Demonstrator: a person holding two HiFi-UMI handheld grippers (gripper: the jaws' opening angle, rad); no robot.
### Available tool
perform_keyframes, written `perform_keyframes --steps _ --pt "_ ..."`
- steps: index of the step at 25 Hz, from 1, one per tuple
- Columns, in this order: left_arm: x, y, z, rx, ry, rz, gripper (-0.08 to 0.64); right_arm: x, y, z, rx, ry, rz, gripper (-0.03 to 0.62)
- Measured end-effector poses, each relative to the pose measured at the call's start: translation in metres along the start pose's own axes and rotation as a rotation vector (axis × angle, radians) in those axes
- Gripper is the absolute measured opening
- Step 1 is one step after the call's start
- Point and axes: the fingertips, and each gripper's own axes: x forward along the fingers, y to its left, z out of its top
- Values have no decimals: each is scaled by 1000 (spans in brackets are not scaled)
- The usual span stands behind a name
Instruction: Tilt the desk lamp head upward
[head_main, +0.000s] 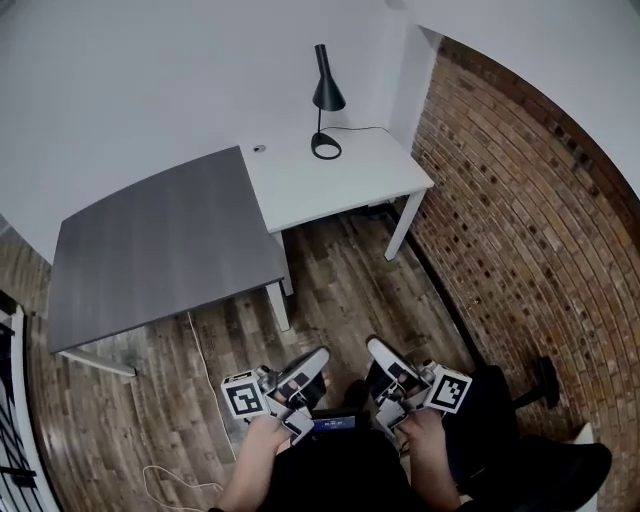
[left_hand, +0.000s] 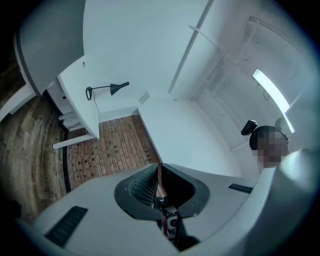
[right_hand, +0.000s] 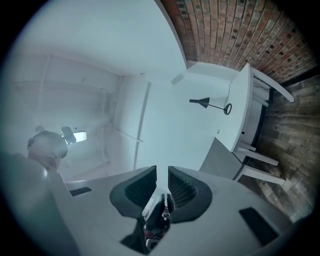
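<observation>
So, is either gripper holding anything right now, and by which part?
Nothing held. The left gripper and right gripper are both empty, well short of the lamp.

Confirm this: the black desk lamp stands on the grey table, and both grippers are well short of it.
Wrong table: the head view shows the black desk lamp on the white table, not the grey table beside it. The left gripper and right gripper are indeed well short of it.
</observation>
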Motion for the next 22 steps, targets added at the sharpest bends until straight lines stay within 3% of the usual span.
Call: perform_keyframes --steps 11,16,22 --pt "139 49 38 5 31 23 18 21 -52 136 10 -15 72 75" --pt "183 73 38 1 57 47 18 12 -76 175 27 -27 58 75" --pt "241 94 31 -34 124 23 18 -8 -102 223 26 -91 17 75"
